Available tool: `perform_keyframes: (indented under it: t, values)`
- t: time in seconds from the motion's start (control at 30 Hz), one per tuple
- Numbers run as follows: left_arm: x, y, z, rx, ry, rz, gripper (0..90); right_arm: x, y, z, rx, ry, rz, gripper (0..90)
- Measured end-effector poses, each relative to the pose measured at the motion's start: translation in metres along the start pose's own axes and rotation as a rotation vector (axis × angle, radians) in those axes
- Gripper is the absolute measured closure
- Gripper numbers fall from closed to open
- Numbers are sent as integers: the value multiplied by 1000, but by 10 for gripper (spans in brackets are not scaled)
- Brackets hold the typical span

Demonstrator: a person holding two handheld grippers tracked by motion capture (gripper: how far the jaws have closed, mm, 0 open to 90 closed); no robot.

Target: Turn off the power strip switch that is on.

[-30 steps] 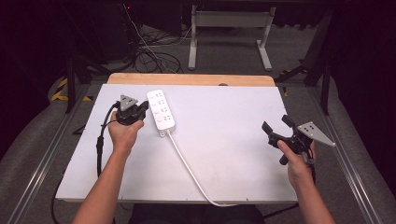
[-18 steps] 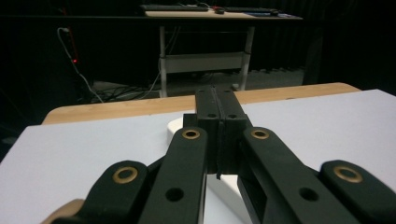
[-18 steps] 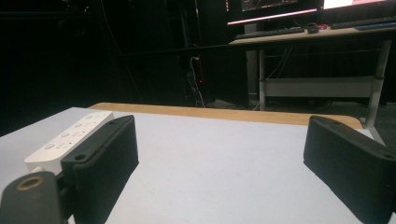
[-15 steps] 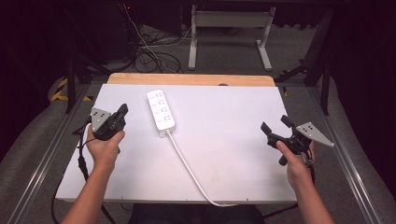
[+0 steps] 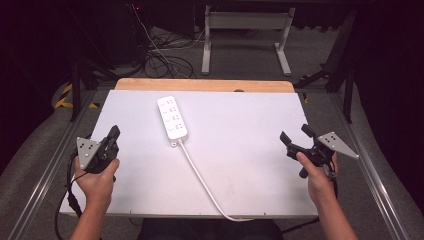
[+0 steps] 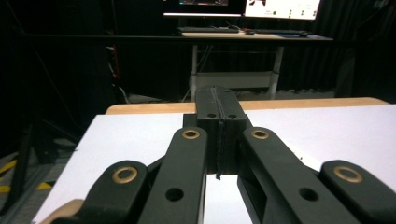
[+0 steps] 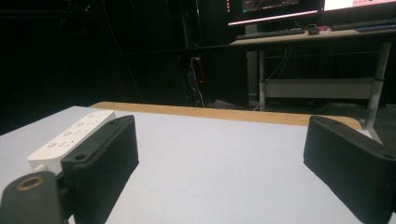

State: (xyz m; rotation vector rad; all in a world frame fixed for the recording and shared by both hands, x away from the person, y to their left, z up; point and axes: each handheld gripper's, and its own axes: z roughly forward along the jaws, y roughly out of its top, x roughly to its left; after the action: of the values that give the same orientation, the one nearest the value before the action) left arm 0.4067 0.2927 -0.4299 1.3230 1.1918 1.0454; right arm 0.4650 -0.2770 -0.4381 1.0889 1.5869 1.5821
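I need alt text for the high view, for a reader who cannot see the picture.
A white power strip lies on a white table, its cord running to the near edge. A person holds the left gripper shut and the right gripper open at opposite sides.

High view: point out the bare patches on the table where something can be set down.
Bare: the wide stretch between the power strip with its cord and the right gripper; a narrower patch between the left gripper and the strip. Crowded: the strip and cord line.
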Motion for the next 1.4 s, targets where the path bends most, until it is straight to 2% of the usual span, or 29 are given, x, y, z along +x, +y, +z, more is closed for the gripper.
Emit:
perform_keyframes:
  t: [0.03, 0.27, 0.5, 0.6, 0.63, 0.7, 0.73, 0.77, 0.83, 0.9, 0.97, 1.03, 1.17, 1.4]
  values:
    - [1, -1, 0, -6, 4, -18, 900, 0, 0, 0, 0, -1, -1, 103]
    - [10, -11, 10, 9, 25, -43, 900, 0, -2, 4, 15, 2, -13, 104]
    - [7, -13, 15, 8, 1, -9, 891, -1, -2, 2, 9, 0, -7, 104]
    - [5, -13, 16, 7, 2, 2, 779, -1, -2, 2, 10, -2, -8, 104]
    - [4, -12, 16, 16, 2, -2, 699, -1, -2, 2, 10, -1, -8, 104]
    - [4, -10, 18, 33, 6, -43, 484, -1, -2, 2, 9, 0, -9, 104]
    - [4, -9, 19, 34, 6, -66, 399, -1, -2, 2, 9, 0, -8, 104]
    - [4, -9, 19, 32, 2, -70, 345, -1, -2, 2, 8, 1, -9, 104]
    - [5, -10, 20, 31, -25, -43, 244, -2, -1, 2, 8, -1, -6, 104]
    - [3, -11, 20, 25, -22, -11, 173, -2, -1, 1, 7, -3, -5, 104]
    - [1, -11, 20, 26, -25, 2, 89, -2, -1, 1, 5, -5, -4, 104]
    - [0, -11, 20, 26, -29, 4, 54, -2, -1, 1, 5, -4, -2, 104]
    - [0, -12, 20, 28, -44, 5, 46, -2, -1, 1, 4, -5, -5, 104]
    - [2, -14, 19, 44, -32, 0, 45, -3, 0, 0, -2, -3, -4, 104]
